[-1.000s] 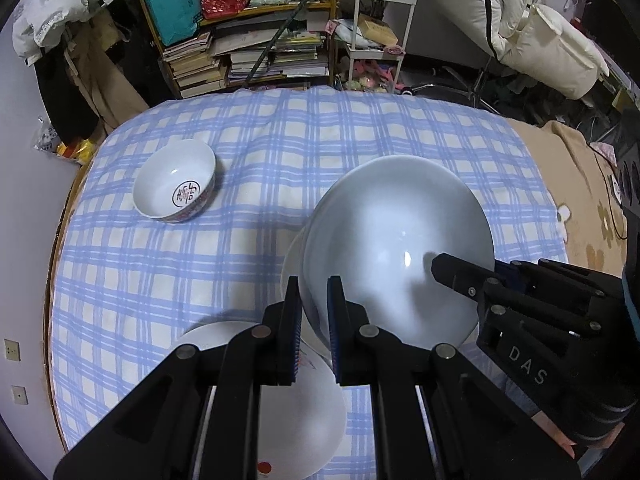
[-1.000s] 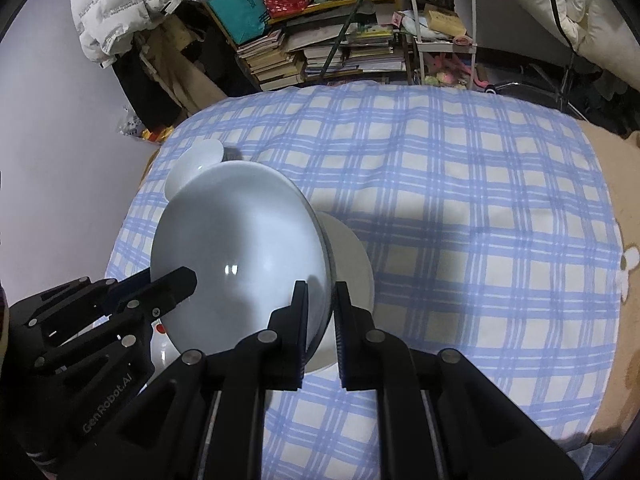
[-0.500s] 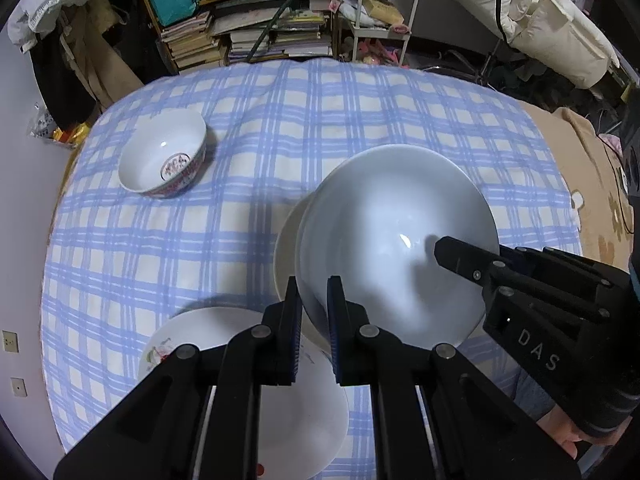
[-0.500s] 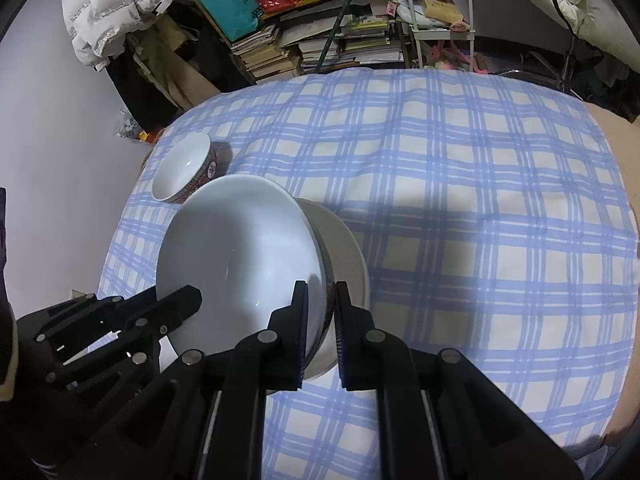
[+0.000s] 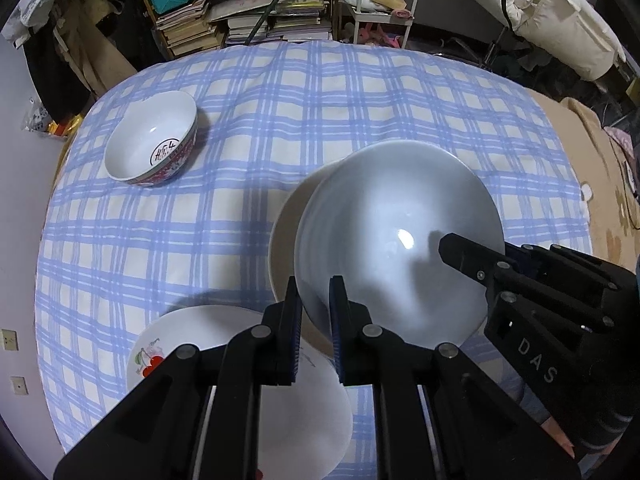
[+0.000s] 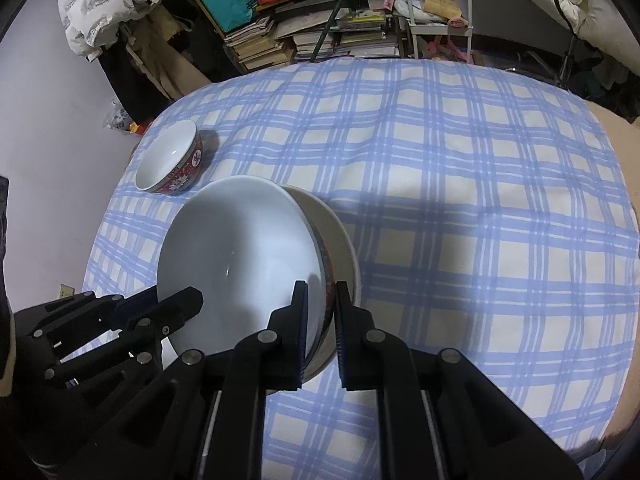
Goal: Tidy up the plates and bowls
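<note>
A large white bowl with a red-patterned outside hangs just over a cream dish on the checked tablecloth. My left gripper is shut on the bowl's near rim in the left wrist view. On the opposite rim my right gripper is shut, one finger inside the bowl and one outside. The cream dish shows past the bowl's right edge; whether the bowl touches it I cannot tell. A small white bowl with red decoration stands at the far left.
A white plate with a cherry print lies by the table's near edge, under my left gripper. The blue-and-white cloth stretches bare to the right. Stacked books and a white cart stand beyond the far edge.
Both grippers have sunk with the large white bowl, which now hangs lower and closer over the cream dish. The small bowl and the cherry plate have stayed put.
</note>
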The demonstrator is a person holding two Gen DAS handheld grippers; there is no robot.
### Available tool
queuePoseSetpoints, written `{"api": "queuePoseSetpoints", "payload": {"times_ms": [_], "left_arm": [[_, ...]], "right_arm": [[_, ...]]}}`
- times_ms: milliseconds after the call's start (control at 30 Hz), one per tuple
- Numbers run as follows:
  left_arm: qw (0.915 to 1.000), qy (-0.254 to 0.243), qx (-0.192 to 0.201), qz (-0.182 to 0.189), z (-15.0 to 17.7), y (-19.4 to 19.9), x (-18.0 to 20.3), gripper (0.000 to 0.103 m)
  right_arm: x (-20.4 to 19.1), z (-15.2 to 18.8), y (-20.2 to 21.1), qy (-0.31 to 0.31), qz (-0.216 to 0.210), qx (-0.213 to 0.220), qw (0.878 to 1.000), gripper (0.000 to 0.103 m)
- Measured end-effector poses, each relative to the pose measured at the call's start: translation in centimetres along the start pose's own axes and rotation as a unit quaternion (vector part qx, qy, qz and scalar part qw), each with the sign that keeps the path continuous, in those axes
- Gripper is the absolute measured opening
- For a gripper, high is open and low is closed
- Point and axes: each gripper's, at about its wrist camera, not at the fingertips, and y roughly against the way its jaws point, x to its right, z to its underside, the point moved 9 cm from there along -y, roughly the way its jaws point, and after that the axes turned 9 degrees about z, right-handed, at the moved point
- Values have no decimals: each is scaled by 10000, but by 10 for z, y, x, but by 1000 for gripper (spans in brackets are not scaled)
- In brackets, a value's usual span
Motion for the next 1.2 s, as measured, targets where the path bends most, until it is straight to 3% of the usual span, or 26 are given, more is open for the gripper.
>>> {"api": "queuePoseSetpoints", "payload": {"times_ms": [500, 733, 1200], "left_arm": [[9999, 10, -108, -22, 3, -10, -7, 13], [9999, -52, -44, -111, 2, -7, -7, 13], [9993, 302, 157, -154, 6, 17, -38, 16]], "right_arm": [[-1, -1, -10, 166, 127, 83, 9997, 14], [-12, 2, -13, 636, 350, 156, 9972, 18], [-3, -5, 4, 287, 334, 286, 9986, 18]]}}
